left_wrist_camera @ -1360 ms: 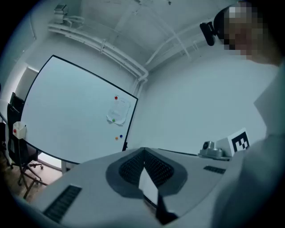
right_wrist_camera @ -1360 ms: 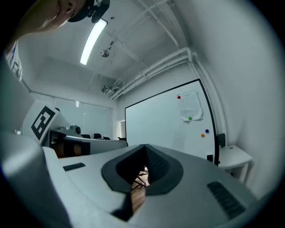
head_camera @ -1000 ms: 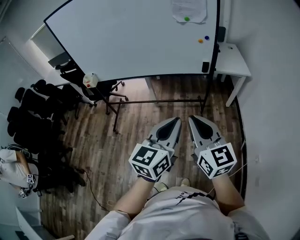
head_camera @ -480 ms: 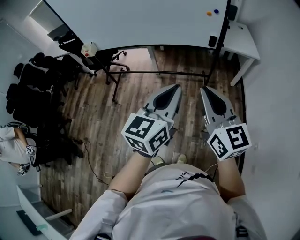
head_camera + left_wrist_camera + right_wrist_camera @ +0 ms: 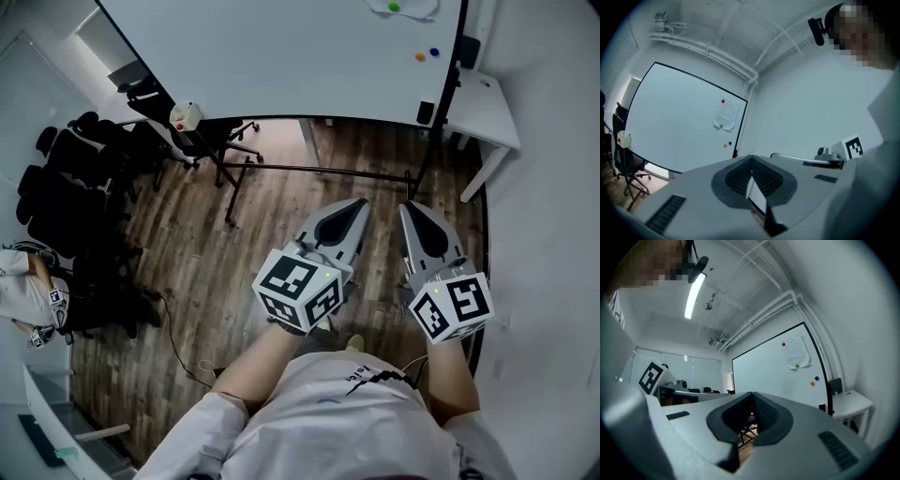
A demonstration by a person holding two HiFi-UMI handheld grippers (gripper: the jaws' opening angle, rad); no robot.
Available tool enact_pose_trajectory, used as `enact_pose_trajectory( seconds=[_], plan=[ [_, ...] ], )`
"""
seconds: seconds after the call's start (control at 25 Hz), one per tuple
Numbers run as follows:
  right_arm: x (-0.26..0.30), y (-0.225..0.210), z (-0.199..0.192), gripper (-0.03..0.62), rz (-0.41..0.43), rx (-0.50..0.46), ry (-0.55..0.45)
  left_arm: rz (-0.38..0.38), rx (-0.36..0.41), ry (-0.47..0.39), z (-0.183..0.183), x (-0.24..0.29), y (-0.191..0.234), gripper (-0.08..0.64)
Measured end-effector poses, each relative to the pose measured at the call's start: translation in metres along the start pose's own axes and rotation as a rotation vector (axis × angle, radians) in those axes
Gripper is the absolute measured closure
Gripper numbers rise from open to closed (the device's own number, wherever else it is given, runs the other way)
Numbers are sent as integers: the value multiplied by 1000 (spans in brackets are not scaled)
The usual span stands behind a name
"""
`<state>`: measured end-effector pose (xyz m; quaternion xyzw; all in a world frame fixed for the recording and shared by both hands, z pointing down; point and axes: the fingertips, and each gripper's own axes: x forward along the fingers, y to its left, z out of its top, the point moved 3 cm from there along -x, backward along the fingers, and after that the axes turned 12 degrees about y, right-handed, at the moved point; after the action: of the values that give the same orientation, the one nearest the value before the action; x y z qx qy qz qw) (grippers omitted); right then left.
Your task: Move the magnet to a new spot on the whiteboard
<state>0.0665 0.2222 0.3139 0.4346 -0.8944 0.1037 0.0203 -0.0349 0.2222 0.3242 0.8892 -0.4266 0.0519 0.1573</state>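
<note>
The whiteboard [image 5: 281, 56] stands ahead on a wheeled stand. A green magnet [image 5: 393, 7] pins a paper sheet near its top right, with an orange magnet [image 5: 420, 56] and a blue magnet [image 5: 433, 52] below. The left gripper view also shows a red magnet [image 5: 723, 101] at the sheet's top, the green magnet [image 5: 721, 125], the orange magnet [image 5: 724, 145] and the blue magnet [image 5: 730, 143]. My left gripper [image 5: 359, 204] and right gripper [image 5: 409, 207] are side by side at waist height, well short of the board. Both are shut with nothing in them.
A white table [image 5: 487, 103] stands right of the board. Black office chairs [image 5: 66, 216] crowd the left side, and another chair [image 5: 202, 141] sits under the board's left end. The stand's low crossbar [image 5: 319, 172] spans the wooden floor. A black eraser [image 5: 426, 112] hangs at the board's lower right.
The head view tipped down and came partly back up, so the board slid in the picture. Both grippers stayed shut and side by side, shifting slightly.
</note>
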Motion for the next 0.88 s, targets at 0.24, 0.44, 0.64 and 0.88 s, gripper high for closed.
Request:
enact_pose_trajectory(
  seconds=[0.24,0.44,0.64,0.88],
  plan=[
    [16,-11,-1,578,-10,-2,6,-25,10,-3,2,18,6,551],
    [43,-19,7,578,-24,-23,8,-41,4,-21,14,37,29,551],
    [83,-30,15,578,-50,-33,8,-68,26,-32,30,59,63,551],
    [145,-39,29,578,-74,-46,8,-93,36,-35,55,86,118,551]
  ],
)
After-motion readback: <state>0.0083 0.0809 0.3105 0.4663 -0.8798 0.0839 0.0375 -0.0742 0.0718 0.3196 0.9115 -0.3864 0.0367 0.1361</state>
